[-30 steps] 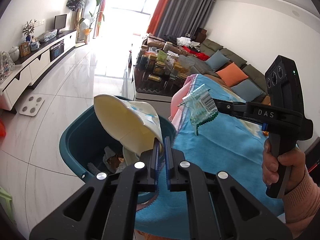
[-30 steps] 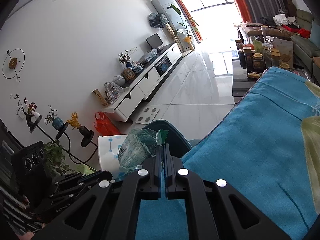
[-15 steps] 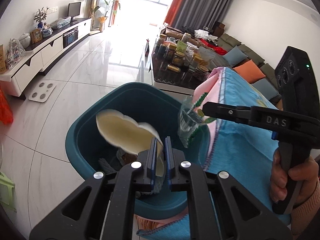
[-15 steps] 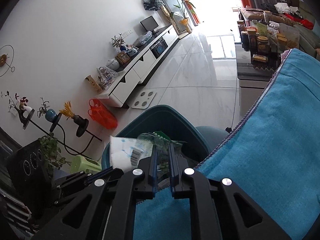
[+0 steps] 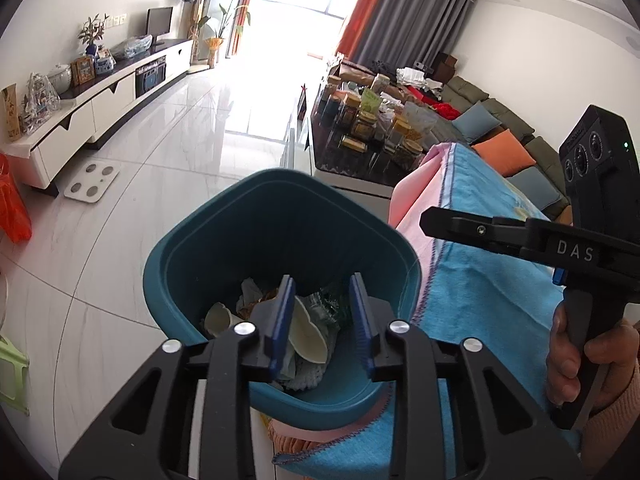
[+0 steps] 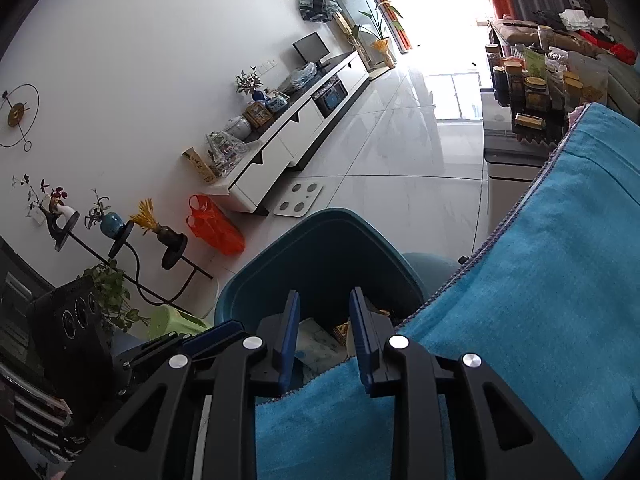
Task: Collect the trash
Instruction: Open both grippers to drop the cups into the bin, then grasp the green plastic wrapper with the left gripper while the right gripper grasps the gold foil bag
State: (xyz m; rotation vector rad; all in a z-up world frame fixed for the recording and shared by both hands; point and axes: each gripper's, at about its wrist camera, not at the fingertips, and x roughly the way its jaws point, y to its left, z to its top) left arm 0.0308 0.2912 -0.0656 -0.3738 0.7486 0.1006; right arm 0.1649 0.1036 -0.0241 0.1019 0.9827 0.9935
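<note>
A teal trash bin stands on the floor beside the table's left edge; it also shows in the right wrist view. Inside lie a cream paper cup piece, crumpled wrappers and a clear plastic wrapper. My left gripper is open and empty above the bin's mouth. My right gripper is open and empty over the bin's near rim; in the left wrist view its fingers reach in from the right above the bin.
A blue towel covers the table, over a pink cloth. A low table with several jars stands behind. On the floor are a white scale, an orange bag and a green stool.
Both grippers have opened over the bin. The cream cup piece has dropped from the left gripper and the clear wrapper from the right gripper; both now lie in the bin.
</note>
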